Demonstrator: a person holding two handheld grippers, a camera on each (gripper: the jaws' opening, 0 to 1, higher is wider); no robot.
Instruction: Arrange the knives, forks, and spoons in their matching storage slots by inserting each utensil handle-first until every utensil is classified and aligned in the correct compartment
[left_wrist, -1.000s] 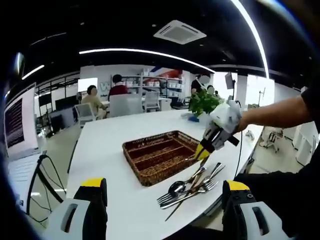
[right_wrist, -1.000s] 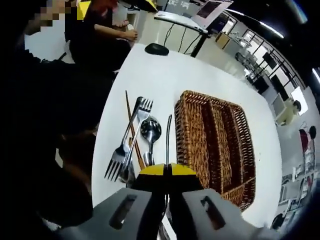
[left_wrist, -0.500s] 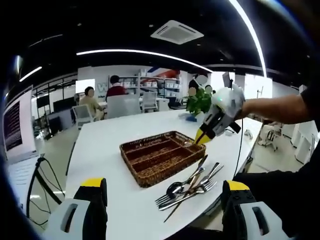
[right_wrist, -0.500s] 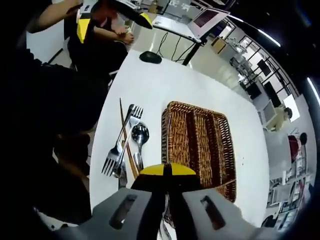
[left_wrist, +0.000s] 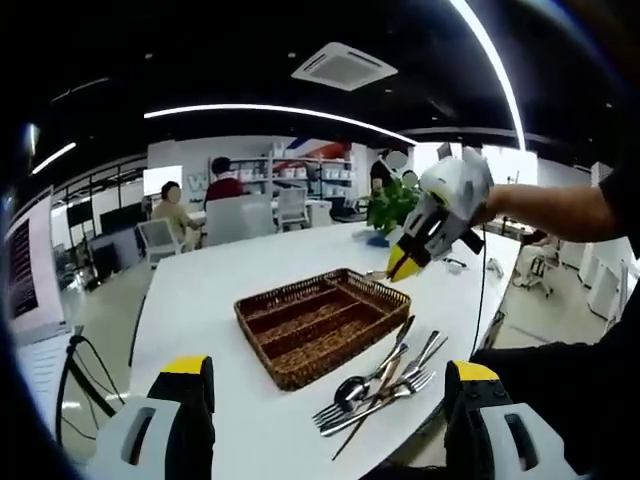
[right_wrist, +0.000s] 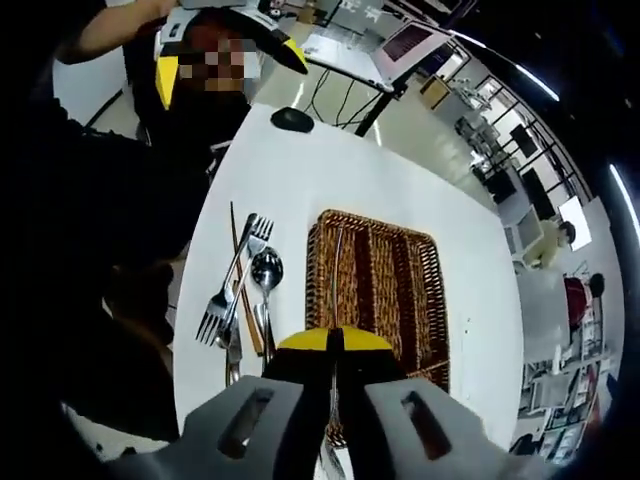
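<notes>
The right gripper (right_wrist: 335, 345) has its yellow-tipped jaws pressed together on a thin metal utensil (right_wrist: 334, 270), whose shaft runs forward from the tips over the tray; whether it is a knife, fork or spoon I cannot tell. In the left gripper view this same gripper (left_wrist: 400, 265) hangs in the air above the tray's far right corner. The left gripper (left_wrist: 330, 385) holds nothing, its jaws spread wide apart and well back from the desk's near edge.

The white desk (left_wrist: 200, 300) carries everything. The wicker tray (left_wrist: 322, 322), split into long slots, sits near the middle of the desk, its slots bare in both views. Just beside the tray, toward the near edge, lies a loose pile of cutlery (left_wrist: 380, 385): forks (right_wrist: 225, 300), a spoon (right_wrist: 265, 272), and a brown chopstick (right_wrist: 243, 290) crossing them. A black mouse (right_wrist: 292, 120) rests at a far corner. People sit at tables beyond the desk.
</notes>
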